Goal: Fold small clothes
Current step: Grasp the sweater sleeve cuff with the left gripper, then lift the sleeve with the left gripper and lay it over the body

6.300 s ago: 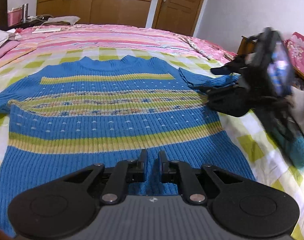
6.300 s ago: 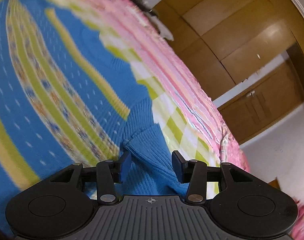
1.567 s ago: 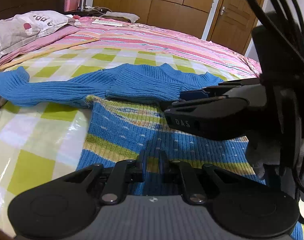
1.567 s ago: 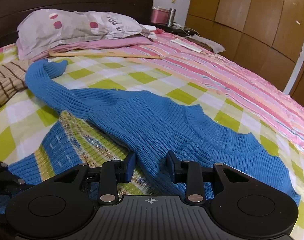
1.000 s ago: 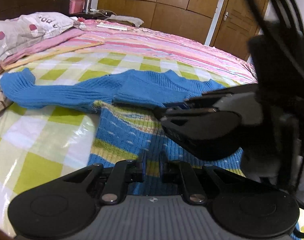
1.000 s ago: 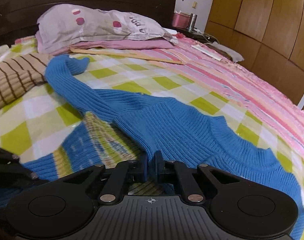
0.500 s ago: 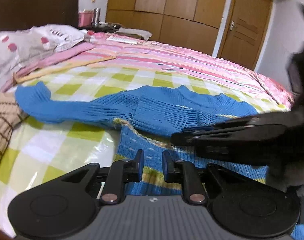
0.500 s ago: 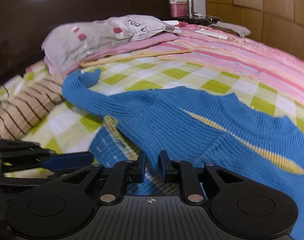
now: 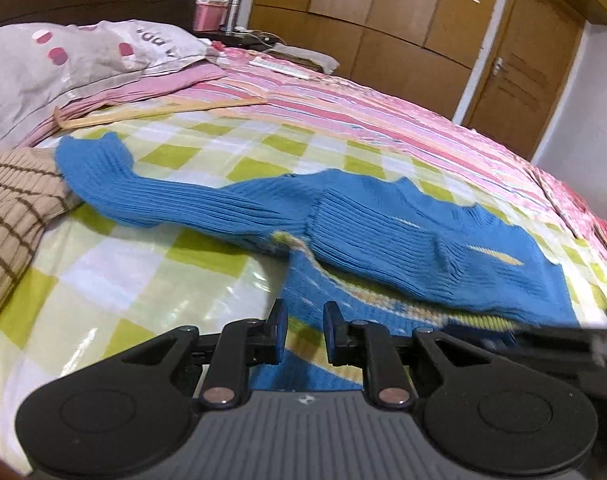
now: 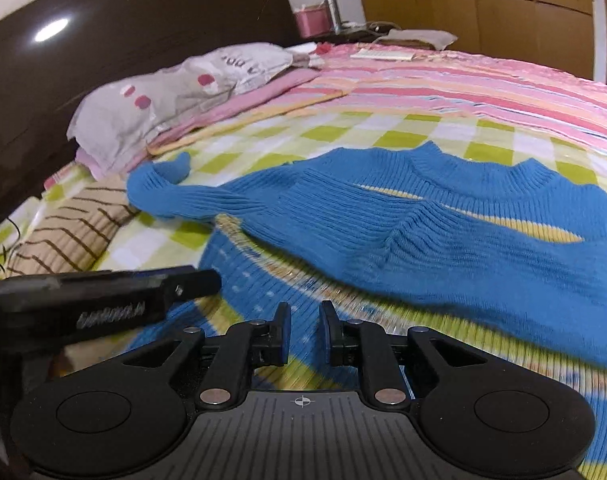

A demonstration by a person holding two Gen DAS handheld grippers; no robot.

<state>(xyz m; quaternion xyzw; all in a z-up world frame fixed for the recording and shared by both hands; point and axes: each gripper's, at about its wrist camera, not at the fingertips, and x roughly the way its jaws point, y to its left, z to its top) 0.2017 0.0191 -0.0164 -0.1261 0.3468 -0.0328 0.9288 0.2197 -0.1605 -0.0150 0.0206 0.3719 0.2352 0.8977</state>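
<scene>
A blue knit sweater [image 9: 403,240] with yellow-green stripes lies on the checked bedspread [image 9: 151,264]. Its right sleeve is folded across the chest and its left sleeve [image 9: 103,176] stretches out to the left. It also shows in the right wrist view [image 10: 463,232]. My left gripper [image 9: 304,316] is slightly open and empty, just above the sweater's lower left edge. My right gripper [image 10: 304,314] is slightly open and empty above the striped body. The left gripper's black body [image 10: 103,300] shows at the left of the right wrist view.
A tan striped garment [image 9: 11,208] lies at the left by the sleeve end. A grey pillow [image 9: 71,64] and pink bedding [image 9: 343,104] lie beyond. Wooden wardrobes [image 9: 383,20] and a door [image 9: 519,68] stand behind the bed. A dark headboard [image 10: 103,40] is at the left.
Both grippers have opened a little and let go of the sweater, then pulled back. The folded sleeve now rests across the chest.
</scene>
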